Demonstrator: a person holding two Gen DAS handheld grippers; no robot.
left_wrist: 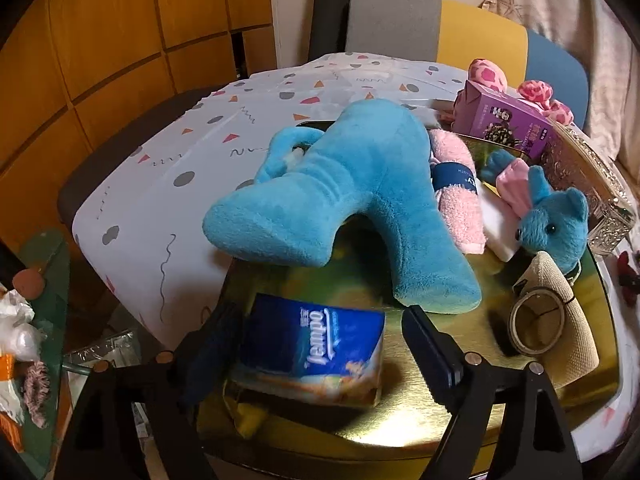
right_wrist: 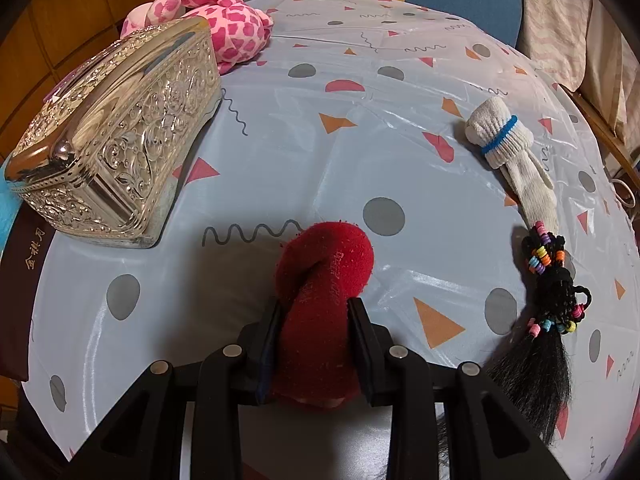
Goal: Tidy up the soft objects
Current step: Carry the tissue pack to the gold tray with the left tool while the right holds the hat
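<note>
Through the left wrist camera I am looking at a shiny gold round tray (left_wrist: 420, 412) on the worktop (left_wrist: 168, 184), which is wearing a pale plastic cloth with grey dots and coloured triangles. This view alone is showing me one large blue plush toy (left_wrist: 340, 204) sprawling over the tray, one small blue plush bear (left_wrist: 554, 226), one rolled pink towel (left_wrist: 456, 196), one purple carton (left_wrist: 508, 120), one beige woven hat (left_wrist: 572, 320) and one roll of tape (left_wrist: 536, 326). My left hand-held gripper (left_wrist: 316, 356) is standing open, its dark fingers on either side of a blue soft pack of tissues (left_wrist: 316, 348) that is lying on the tray's near edge; I am seeing no pad pressing on the pack.

Through the right wrist camera I am seeing things the left is missing: one white knit sock bundle with a blue band (right_wrist: 502, 136), and one black hair tassel with coloured beads (right_wrist: 548, 320) lying just below it, both well to the right. One ornate silver metal box (right_wrist: 120, 132) is sitting far left, with one pink spotted plush toy (right_wrist: 224, 20) behind it. My right hand-held gripper (right_wrist: 316, 328) is clamping a dark red soft sponge-like piece (right_wrist: 324, 276), which is sticking forward from between the fingers above the cloth.
</note>
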